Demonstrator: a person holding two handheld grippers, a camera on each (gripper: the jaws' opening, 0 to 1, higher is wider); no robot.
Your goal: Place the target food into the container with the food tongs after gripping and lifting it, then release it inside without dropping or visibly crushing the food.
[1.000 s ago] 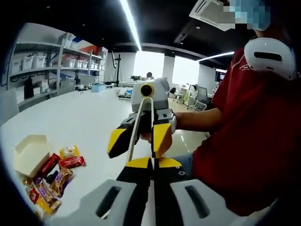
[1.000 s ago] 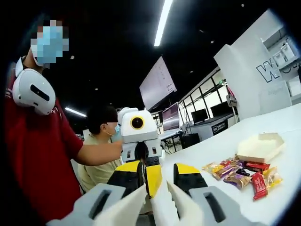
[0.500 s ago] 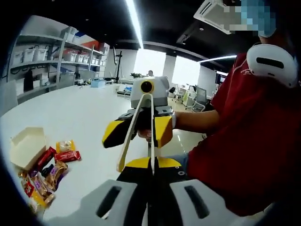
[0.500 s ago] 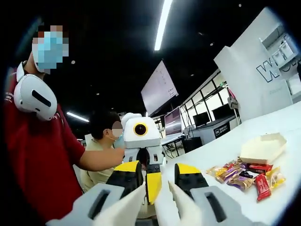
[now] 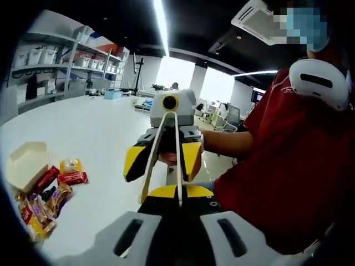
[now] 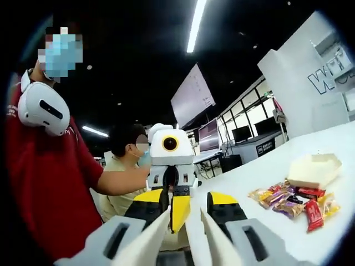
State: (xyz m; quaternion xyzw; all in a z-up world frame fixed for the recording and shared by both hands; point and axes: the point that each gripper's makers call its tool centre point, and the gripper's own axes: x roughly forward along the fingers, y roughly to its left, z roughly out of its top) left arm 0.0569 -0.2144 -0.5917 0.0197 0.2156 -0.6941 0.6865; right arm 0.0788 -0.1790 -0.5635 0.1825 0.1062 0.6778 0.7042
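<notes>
Cream food tongs [image 5: 161, 149] lie between the jaws of my right gripper [image 5: 163, 165], hinge toward its body and tips spread toward my left gripper [image 5: 180, 193]. The left jaws are shut, and the tip of one tong arm ends at their seam. In the right gripper view the tongs [image 6: 150, 238] fan out between my right gripper [image 6: 184, 202] jaws, and the left gripper [image 6: 180, 210] faces them. A pile of wrapped snacks [image 5: 44, 199] [image 6: 291, 202] lies on the table beside an open cream paper box [image 5: 25, 163] [image 6: 313, 169]. Both grippers are held in the air, away from the food.
The white table [image 5: 94, 133] stretches far behind the snacks. A person in a red shirt [image 5: 277, 166] holds both grippers close to the body. Another person [image 6: 119, 160] sits behind. Shelves with bins [image 5: 50, 72] line the far wall.
Both views have drifted a little with the hands. The grippers still face each other, with the tongs held the same way. Snacks and box have not moved on the table.
</notes>
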